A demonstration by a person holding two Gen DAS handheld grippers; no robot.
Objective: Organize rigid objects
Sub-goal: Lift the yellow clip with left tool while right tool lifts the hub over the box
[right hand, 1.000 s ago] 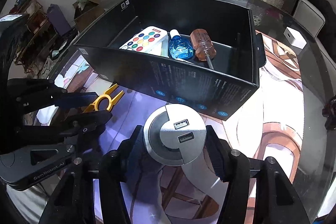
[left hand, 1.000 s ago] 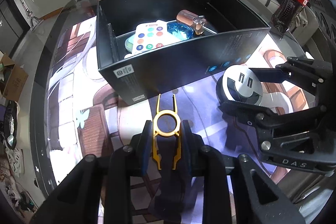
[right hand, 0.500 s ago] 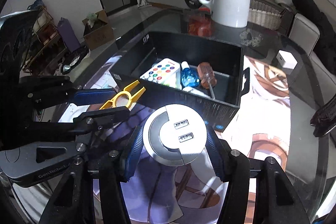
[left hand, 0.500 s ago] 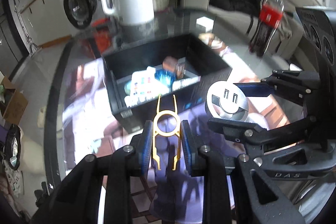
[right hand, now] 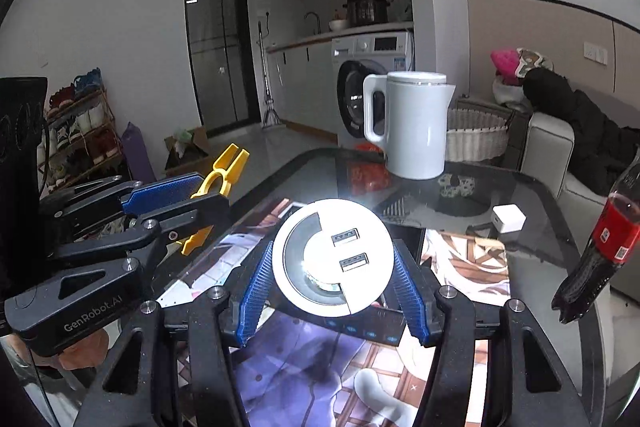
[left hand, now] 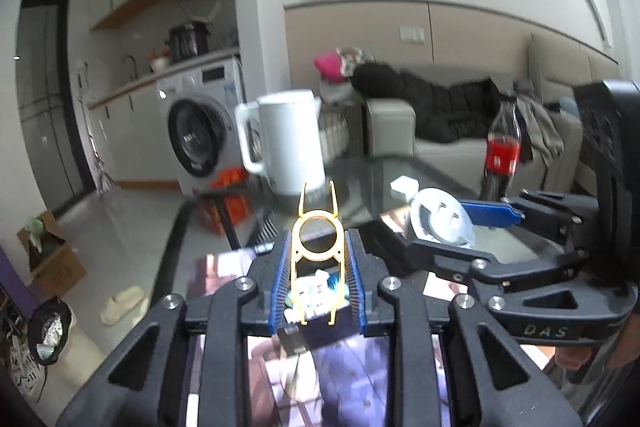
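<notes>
The left gripper stayed clamped on the yellow clip, the right gripper on the round USB hub. Both had lifted together within the last second, so the black box, earlier filling mid-frame, had sunk to a sliver behind the hub at lower centre. Judging by that, both pieces were being carried up for dropping in. The glass table held a white kettle upper centre and a cola bottle at right.
</notes>
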